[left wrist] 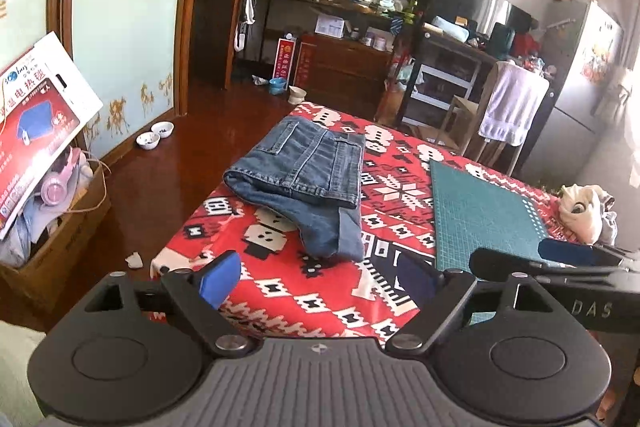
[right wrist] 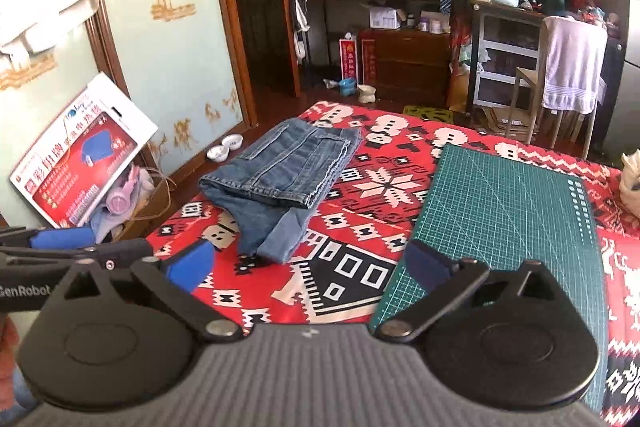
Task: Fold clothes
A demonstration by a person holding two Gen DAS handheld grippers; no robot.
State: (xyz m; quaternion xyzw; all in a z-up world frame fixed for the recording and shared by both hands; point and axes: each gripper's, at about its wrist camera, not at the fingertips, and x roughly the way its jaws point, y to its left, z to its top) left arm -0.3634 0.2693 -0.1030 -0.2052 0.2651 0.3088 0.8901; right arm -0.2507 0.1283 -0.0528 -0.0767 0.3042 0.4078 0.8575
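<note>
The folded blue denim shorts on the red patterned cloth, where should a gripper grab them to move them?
Probably the near cuffed leg end of the folded blue denim shorts, coming from the near side: it points toward both open grippers, lies free on the red patterned cloth, and is layered thick enough to pinch.

A table under a red patterned cloth (right wrist: 360, 227) is carrying folded denim shorts (right wrist: 280, 179) at ten o'clock, a green cutting mat (right wrist: 500, 219) at three o'clock, and crumpled pale clothes (left wrist: 584, 211) lying at its right edge.

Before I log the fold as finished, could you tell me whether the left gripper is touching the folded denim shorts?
Apart. The left wrist view shows the left gripper open, with patterned cloth visible between its fingertips and the denim shorts.
</note>
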